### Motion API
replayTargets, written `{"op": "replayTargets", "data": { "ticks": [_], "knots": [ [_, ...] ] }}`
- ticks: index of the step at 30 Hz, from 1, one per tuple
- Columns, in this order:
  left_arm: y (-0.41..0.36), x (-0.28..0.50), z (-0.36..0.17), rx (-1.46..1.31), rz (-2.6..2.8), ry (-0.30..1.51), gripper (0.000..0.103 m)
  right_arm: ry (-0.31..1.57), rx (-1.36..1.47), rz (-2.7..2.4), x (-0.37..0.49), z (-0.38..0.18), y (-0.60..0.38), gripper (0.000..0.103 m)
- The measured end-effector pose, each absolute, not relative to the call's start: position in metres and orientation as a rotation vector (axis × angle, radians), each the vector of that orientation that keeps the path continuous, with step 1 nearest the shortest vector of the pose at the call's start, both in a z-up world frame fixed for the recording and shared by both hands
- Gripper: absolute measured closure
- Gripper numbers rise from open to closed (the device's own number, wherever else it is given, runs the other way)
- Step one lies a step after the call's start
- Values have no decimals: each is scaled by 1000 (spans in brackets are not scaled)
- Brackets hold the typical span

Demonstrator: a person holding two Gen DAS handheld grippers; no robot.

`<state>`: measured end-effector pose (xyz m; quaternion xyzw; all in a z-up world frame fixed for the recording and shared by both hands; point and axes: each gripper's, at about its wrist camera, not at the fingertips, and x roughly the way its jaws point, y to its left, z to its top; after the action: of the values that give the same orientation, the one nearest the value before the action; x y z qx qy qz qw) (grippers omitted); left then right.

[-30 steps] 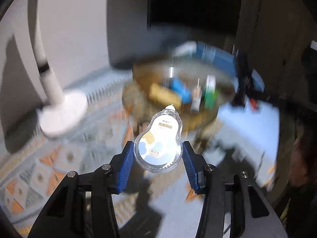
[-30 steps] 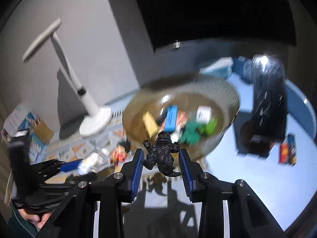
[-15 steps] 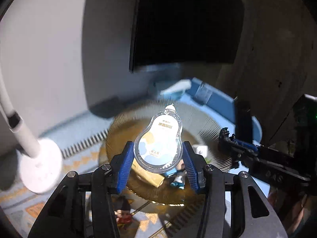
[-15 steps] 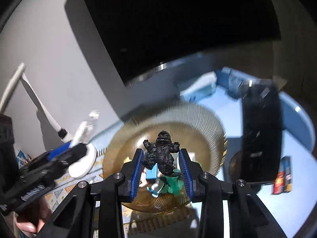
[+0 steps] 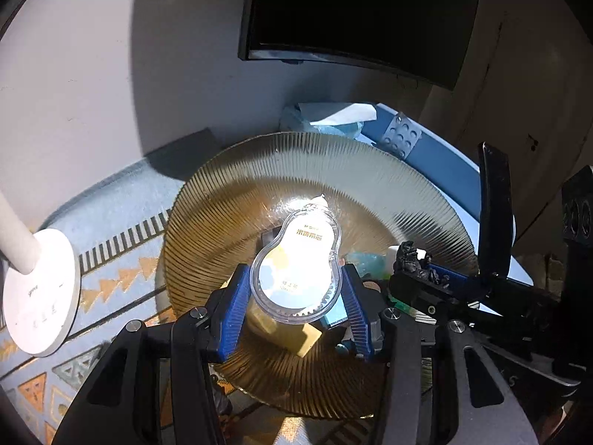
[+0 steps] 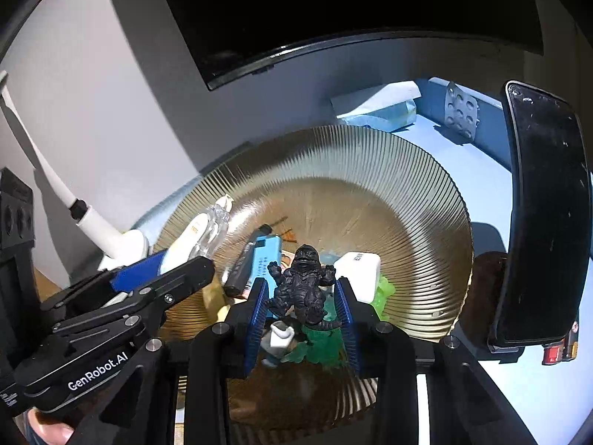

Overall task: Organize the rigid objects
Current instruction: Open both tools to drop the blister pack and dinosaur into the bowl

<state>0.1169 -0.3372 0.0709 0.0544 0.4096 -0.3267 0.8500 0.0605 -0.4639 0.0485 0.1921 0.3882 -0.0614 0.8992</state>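
My left gripper (image 5: 296, 296) is shut on a clear pear-shaped correction tape case (image 5: 296, 259) and holds it over the ribbed amber glass bowl (image 5: 333, 170). My right gripper (image 6: 302, 304) is shut on a black monster figurine (image 6: 302, 285) above the same bowl (image 6: 407, 185). The bowl holds a blue box (image 6: 265, 252), a white block (image 6: 361, 267), green pieces (image 6: 383, 293), a yellow block (image 5: 296, 337) and a small white-capped toy (image 6: 278, 337). The left gripper with its case also shows in the right wrist view (image 6: 200, 237); the right gripper shows in the left wrist view (image 5: 418, 263).
A white lamp base (image 5: 37, 293) stands left of the bowl on a patterned mat (image 5: 111, 259). A dark monitor (image 5: 352, 18) hangs behind. A black phone on a stand (image 6: 541, 215) is right of the bowl. A blue tissue pack (image 6: 374, 107) lies behind it.
Both grippers have moved forward with their objects and now hang over the bowl, which looms larger. The two grippers have come closer to each other.
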Motion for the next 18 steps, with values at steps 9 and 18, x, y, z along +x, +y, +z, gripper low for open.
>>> {"op": "replayTargets", "data": {
  "ticks": [9,18],
  "knots": [
    [-293,118,100,2,-733,839,37,657,485,-145,27,77,-489,52],
    [-167,75,161,-15,-557,657,27,591,526,-136,-42,101,-481,37]
  ]
}}
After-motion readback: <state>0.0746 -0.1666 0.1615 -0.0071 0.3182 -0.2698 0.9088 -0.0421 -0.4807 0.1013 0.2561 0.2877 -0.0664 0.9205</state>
